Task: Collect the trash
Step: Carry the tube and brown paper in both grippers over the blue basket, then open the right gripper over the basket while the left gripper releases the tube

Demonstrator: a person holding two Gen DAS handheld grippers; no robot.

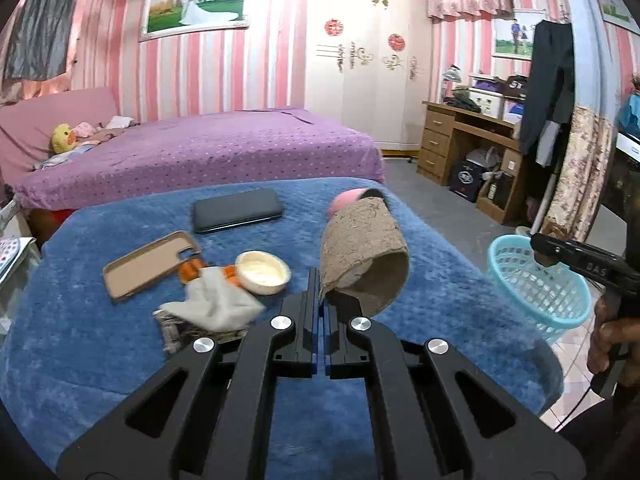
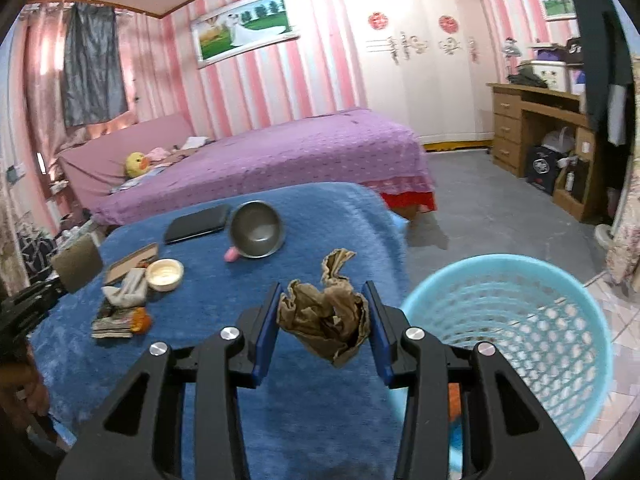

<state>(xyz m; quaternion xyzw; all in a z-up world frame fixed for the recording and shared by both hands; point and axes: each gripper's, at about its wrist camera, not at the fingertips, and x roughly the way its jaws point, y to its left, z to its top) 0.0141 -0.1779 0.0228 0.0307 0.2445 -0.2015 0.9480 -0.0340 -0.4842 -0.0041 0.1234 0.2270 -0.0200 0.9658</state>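
Note:
My left gripper (image 1: 321, 292) is shut on the rim of a brown fibre cup (image 1: 360, 256), which lies tilted with its mouth toward the camera above the blue-covered table (image 1: 120, 360). That cup (image 2: 78, 262) also shows at the left edge of the right wrist view. My right gripper (image 2: 322, 286) is shut on a crumpled wad of brown paper (image 2: 324, 320), held above the table's right edge. Just right of it is the light blue mesh basket (image 2: 500, 264). In the left wrist view the basket (image 1: 508, 240) sits off the table's right side.
On the blue cover lie a black phone (image 1: 236, 210), a tan phone case (image 1: 150, 264), a cream lid (image 1: 262, 272), a grey cloth (image 1: 216, 300) over printed paper, and a metal bowl (image 2: 256, 230). A purple bed (image 1: 200, 148) stands behind and a wooden desk (image 1: 460, 136) at the right.

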